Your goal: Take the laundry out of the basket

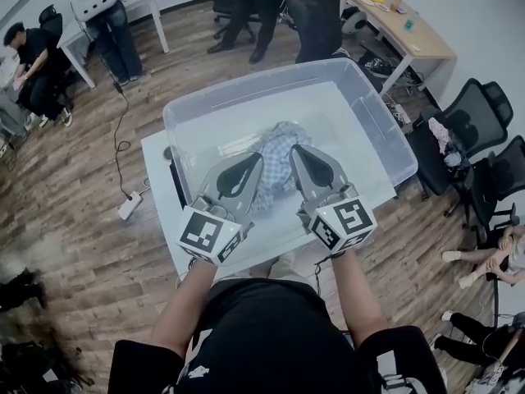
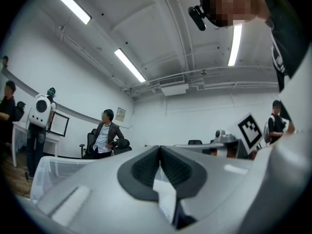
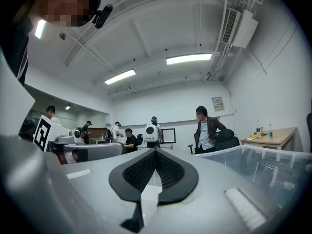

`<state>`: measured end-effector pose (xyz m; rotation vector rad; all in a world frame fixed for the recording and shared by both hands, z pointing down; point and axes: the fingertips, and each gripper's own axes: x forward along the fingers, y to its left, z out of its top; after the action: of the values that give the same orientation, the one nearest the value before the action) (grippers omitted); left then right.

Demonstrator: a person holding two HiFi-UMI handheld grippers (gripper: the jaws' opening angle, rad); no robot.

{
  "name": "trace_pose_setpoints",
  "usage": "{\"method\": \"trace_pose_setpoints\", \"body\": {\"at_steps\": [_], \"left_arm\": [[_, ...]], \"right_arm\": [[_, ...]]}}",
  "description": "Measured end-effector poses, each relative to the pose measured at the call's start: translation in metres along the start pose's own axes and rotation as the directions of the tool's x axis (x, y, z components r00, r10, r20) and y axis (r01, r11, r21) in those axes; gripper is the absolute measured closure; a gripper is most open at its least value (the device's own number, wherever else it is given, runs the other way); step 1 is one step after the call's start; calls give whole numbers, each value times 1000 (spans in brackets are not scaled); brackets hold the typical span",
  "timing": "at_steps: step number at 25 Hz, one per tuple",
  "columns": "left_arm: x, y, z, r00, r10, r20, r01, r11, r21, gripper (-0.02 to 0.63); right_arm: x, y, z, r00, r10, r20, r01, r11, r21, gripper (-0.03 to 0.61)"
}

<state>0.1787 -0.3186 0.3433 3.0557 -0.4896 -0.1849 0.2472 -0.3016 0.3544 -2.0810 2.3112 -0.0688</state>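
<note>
A crumpled blue-and-white checked garment [image 1: 281,135] lies in the middle of a large clear plastic basket [image 1: 385,130] on a white table [image 1: 159,189]. Both grippers are held side by side over the basket's near rim, their tips over the near side of the garment. My left gripper [image 1: 259,158] is shut, and its own view shows the pads meeting with nothing between them [image 2: 160,148]. My right gripper [image 1: 296,148] is also shut and empty [image 3: 156,150]. Both gripper views look level across the room; the basket's rim shows low in each [image 2: 51,165] [image 3: 265,152].
Several people sit or stand around the room. Black office chairs [image 1: 467,117] stand to the right, and a wooden desk [image 1: 410,31] sits at the back right. A power strip [image 1: 129,206] and its cable lie on the wooden floor left of the table.
</note>
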Motion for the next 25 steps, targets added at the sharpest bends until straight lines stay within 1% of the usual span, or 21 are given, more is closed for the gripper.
{"method": "trace_pose_setpoints", "body": {"at_steps": [5, 9, 13, 16, 18, 20, 22, 25], "left_arm": [[2, 15, 1, 996, 90, 1, -90, 996, 7, 604], [5, 25, 4, 987, 158, 6, -159, 987, 13, 604], [8, 30, 5, 978, 210, 12, -210, 977, 23, 604], [8, 34, 5, 969, 248, 15, -248, 968, 28, 604], [8, 36, 4, 962, 271, 15, -272, 962, 33, 604], [10, 37, 3, 957, 291, 17, -291, 956, 39, 604], [12, 38, 4, 950, 311, 20, -311, 949, 44, 604], [11, 40, 3, 940, 341, 21, -341, 939, 50, 604]], "right_arm": [[19, -18, -2, 998, 54, -18, -54, 999, -7, 578], [35, -28, -17, 992, 104, -73, -105, 994, -15, 578], [48, -33, -31, 979, 161, -127, -169, 984, -52, 578], [60, -38, -45, 963, 202, -181, -217, 974, -68, 578], [68, -41, -59, 945, 233, -229, -254, 965, -67, 578], [75, -45, -74, 919, 266, -290, -296, 953, -64, 577], [83, -48, -89, 888, 299, -349, -341, 938, -63, 513], [95, -51, -117, 841, 320, -437, -392, 916, -82, 497]]}}
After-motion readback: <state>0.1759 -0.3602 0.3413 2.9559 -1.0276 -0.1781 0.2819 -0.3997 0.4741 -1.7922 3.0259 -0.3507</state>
